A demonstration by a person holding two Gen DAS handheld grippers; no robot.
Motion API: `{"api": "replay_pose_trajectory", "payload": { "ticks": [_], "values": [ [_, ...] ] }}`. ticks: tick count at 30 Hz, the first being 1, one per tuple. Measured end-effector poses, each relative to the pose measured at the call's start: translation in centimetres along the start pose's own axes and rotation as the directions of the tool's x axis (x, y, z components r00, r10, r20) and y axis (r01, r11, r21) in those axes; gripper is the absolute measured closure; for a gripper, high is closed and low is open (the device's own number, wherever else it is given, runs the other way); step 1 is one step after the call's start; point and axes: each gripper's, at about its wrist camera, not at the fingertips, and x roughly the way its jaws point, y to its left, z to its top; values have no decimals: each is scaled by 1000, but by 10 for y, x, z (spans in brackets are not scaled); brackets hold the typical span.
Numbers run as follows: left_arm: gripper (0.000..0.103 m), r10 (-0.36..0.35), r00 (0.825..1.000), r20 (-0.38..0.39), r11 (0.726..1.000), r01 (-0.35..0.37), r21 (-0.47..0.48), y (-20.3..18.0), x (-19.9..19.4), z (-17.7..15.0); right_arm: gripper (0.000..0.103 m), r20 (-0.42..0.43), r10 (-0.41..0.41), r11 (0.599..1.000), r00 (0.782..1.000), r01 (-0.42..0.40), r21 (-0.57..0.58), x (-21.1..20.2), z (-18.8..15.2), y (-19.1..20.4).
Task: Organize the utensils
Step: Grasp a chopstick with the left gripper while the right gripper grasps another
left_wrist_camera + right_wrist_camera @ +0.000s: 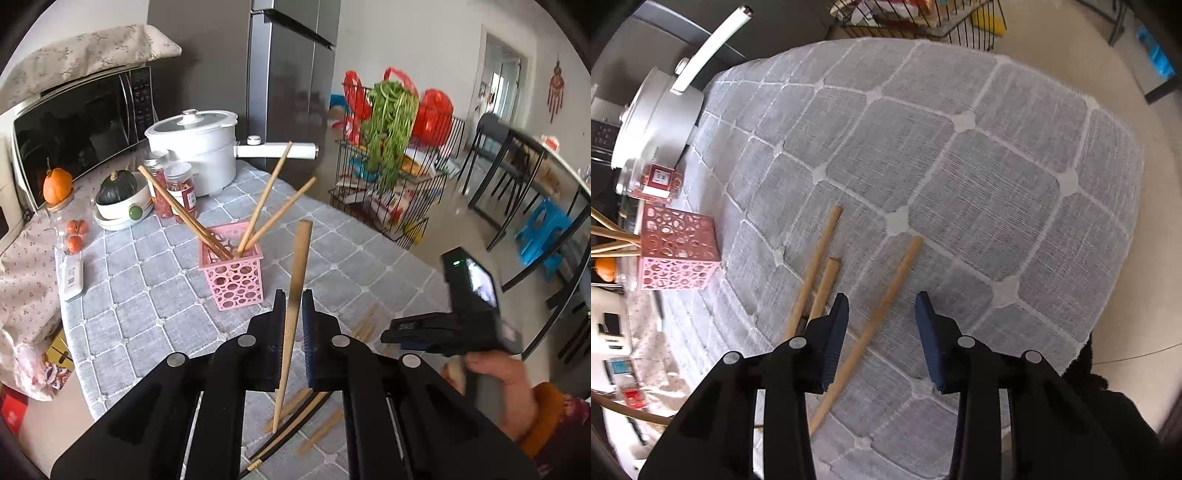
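Left wrist view: the left gripper [293, 314] is pinching a single wooden chopstick [295, 295] partway along its shaft, the stick standing nearly upright, with its lower tip hanging over the loose chopsticks on the grey quilted tablecloth [147, 295]. Just ahead sits the pink perforated basket [234, 280], and four chopsticks already lean out of it at loose angles. Over on the right wrist camera, the right gripper [881, 306] hovers with its jaws spread wide, nothing between them but a bamboo chopstick [882, 306] lying flat on the cloth below; two more chopsticks [816, 266] lie just beside its left finger. These sticks look light, stiff and smooth, so I'd expect them to pivot or slide in the pads if held near an end; a grip near the middle, squarely across the shaft, seems safest. The basket looks light too, and a hard drop could tip it.
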Motion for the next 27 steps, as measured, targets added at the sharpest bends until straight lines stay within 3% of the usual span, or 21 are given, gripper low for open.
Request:
{"api": "replay_pose_trajectory", "payload": {
  "ticks": [1,3,6,12,17,20,21,24,27],
  "values": [
    [95,1,1000,5,1000,-1,-5,2,-2,-1,88,11,-14,1000,1000,14,-8,2,-1,2],
    [97,8,1000,17,1000,-7,-17,8,-9,-2,90,45,-10,1000,999,11,-20,1,-3,3],
    [98,7,999,47,999,-5,-52,23,-26,-3,96,72,72,997,995,-71,-23,-11,-4,-2],
    [98,-29,995,96,990,42,-137,46,-52,-4,97,176,231,970,957,-214,-112,-75,-25,1],
    [98,-62,993,100,981,79,-178,53,-60,-7,97,207,303,945,930,-266,-192,-119,-42,2],
    [97,-144,989,-22,973,138,-183,50,-35,-11,97,206,316,938,926,-273,-213,-135,-41,2],
    [97,-163,981,-103,970,140,-199,47,-15,-15,97,216,321,938,922,-278,-207,-138,-39,1],
    [96,-194,923,-333,966,122,-226,43,54,-40,97,235,335,936,912,-294,-193,-143,-34,-3],
    [94,-120,886,-448,978,29,-205,44,103,-68,97,233,345,934,909,-307,-182,-140,-30,-9]
  ]
}}
